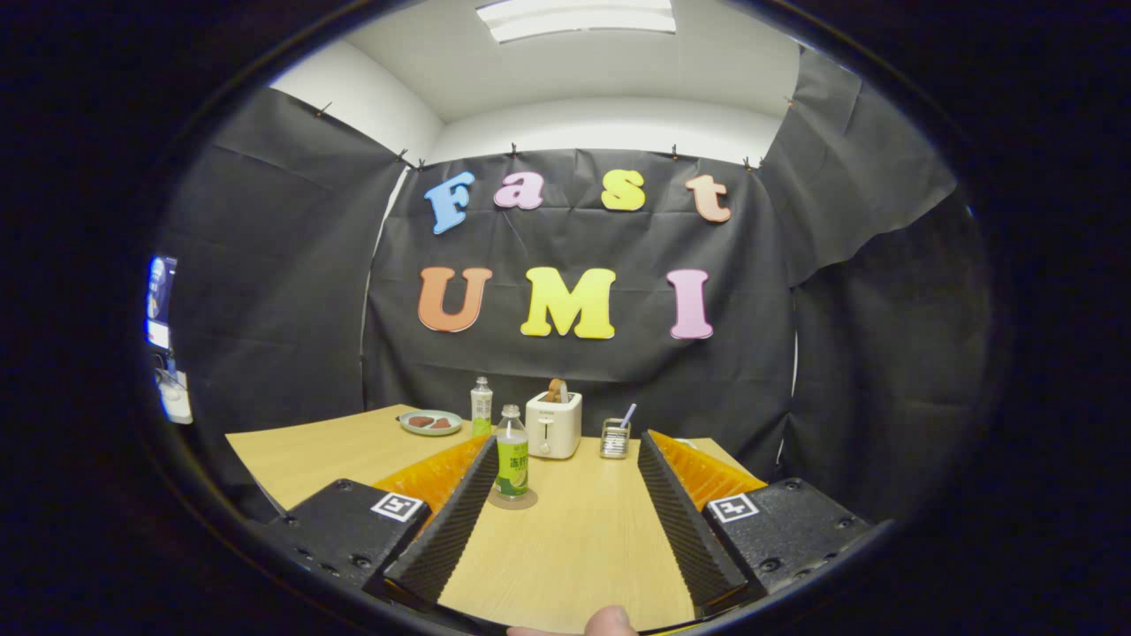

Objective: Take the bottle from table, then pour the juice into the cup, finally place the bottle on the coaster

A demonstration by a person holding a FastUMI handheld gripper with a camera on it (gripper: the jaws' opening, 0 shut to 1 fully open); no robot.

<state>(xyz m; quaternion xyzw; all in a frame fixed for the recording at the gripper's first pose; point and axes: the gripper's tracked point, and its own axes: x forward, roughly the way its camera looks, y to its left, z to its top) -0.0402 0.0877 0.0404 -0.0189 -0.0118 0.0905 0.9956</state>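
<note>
A clear bottle [512,459] with a green label and a white cap stands upright on a round coaster [513,502] on the wooden table [574,539]. It is close to the inner side of my left finger [451,521], near its tip, and neither finger presses on it. My gripper [567,442] is open, its fingers spread wide over the table. A small glass cup [614,439] with a straw-like stick in it stands beyond the right fingertip.
A white toaster [553,425] with bread in it stands behind the bottle. A second small bottle [481,406] and a plate [430,422] with dark pieces lie farther back left. A person's fingertip [610,623] shows below the fingers.
</note>
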